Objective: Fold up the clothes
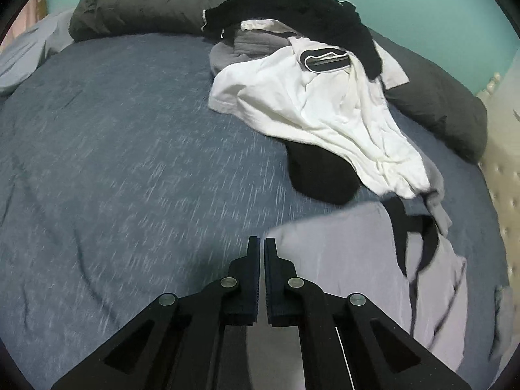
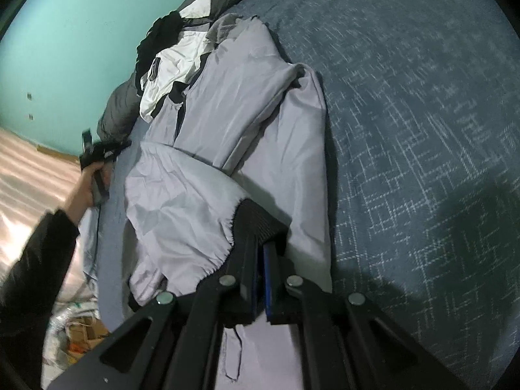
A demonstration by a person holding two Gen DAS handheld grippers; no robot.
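A light grey jacket [image 2: 234,123] lies partly folded on the blue bedspread [image 2: 422,130]. My right gripper [image 2: 260,224] is shut on the jacket's dark ribbed cuff [image 2: 260,219]. In the left wrist view my left gripper [image 1: 261,243] is shut and holds nothing, just left of the jacket [image 1: 351,260] and above the bedspread [image 1: 113,162]. The person's left hand with the left gripper [image 2: 97,159] shows at the bed's edge in the right wrist view.
A pile of clothes lies at the far side: a white shirt [image 1: 325,107], black garments [image 1: 292,9], a black sock [image 1: 321,172]. Dark grey pillows [image 1: 139,3] line the teal wall. A padded cream headboard [image 1: 500,178] is at the right. Clutter on the floor [image 2: 78,331].
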